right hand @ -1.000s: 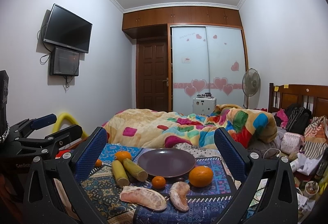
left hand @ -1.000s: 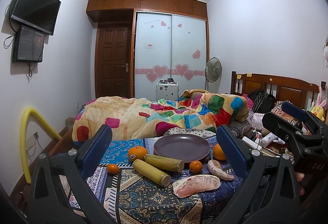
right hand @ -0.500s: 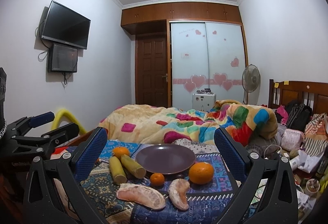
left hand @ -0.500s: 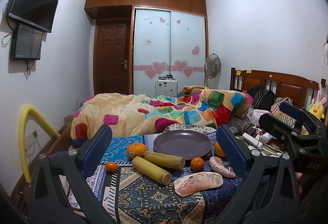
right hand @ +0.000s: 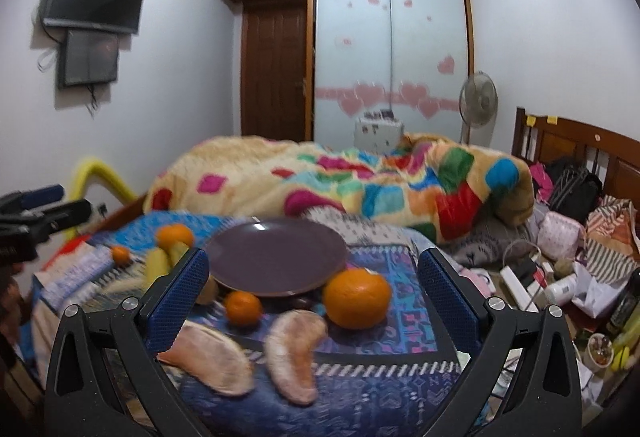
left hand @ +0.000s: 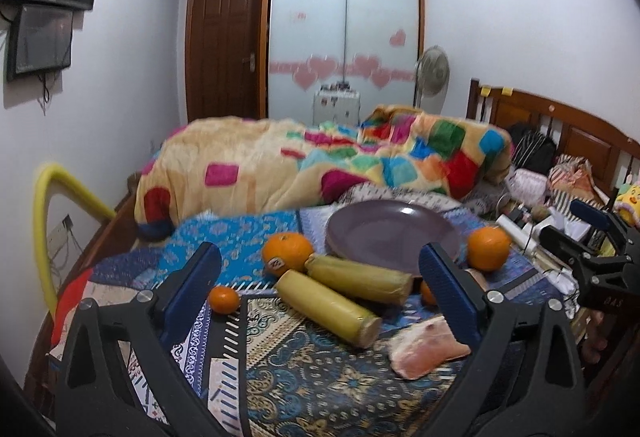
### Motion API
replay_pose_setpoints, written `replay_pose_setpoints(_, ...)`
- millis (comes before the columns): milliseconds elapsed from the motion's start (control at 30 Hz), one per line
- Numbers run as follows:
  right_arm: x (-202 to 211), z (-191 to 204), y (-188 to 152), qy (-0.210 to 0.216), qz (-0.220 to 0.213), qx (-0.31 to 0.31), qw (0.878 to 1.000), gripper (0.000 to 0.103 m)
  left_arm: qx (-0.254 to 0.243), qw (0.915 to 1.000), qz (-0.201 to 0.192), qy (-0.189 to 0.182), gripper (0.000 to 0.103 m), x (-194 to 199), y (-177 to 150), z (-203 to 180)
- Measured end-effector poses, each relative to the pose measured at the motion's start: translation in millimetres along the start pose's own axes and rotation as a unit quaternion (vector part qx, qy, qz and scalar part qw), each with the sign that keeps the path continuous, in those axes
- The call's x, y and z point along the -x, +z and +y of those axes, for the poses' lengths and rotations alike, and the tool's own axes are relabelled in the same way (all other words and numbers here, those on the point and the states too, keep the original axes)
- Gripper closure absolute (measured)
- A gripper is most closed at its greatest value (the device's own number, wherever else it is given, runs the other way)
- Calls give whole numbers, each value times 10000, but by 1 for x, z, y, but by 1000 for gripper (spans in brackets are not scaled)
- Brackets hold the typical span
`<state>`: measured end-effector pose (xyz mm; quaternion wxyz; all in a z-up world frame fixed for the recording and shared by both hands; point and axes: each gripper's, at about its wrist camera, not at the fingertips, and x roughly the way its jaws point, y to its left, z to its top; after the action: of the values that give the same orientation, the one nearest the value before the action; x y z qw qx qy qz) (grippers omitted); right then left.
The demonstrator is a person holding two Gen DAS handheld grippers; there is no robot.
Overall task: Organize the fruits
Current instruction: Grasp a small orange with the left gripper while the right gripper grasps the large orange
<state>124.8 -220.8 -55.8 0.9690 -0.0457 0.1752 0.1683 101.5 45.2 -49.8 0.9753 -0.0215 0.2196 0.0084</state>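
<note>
An empty purple plate sits on a patterned cloth. Around it lie two big oranges, two small mandarins, two yellow sugarcane pieces, and two peeled pomelo segments. My left gripper is open and empty, above the sugarcane. My right gripper is open and empty, over the near plate rim and the fruit in front of it. The right gripper also shows at the right edge of the left wrist view.
A colourful quilt is heaped behind the cloth. Clutter of bags, cables and bottles fills the right side by the wooden headboard. A yellow tube arches at the left.
Both grippers have moved forward and down toward the fruit and plate, which now look larger. Both stay open and nothing has been grasped.
</note>
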Motion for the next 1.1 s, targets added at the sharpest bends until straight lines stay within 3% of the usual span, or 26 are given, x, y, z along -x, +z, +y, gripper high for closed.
replay_pose_setpoints(200,-37,-17,-11,-136,582,174,9981,0,-6,9981,617,6,4,-51,-3,12)
replay_pose_setpoints(267,-49,-20,-15,-114,792,252,9965,0,-48,9966,819,31,9,-71,-3,15)
replay_pose_setpoints(467,-80,-34,-22,136,1325,132,9910,0,-10,9910,1336,81,17,-114,0,24)
replay_pose_setpoints(633,-94,-42,-22,343,1626,37,9861,1,-50,9873,1581,150,18,-138,2,29)
replay_pose_setpoints(1000,-113,-44,-27,555,2064,32,9769,17,106,9783,2067,126,21,-176,4,40)
replay_pose_setpoints(1100,-120,-45,-30,660,2242,-48,9723,30,132,9766,2139,186,21,-184,2,42)
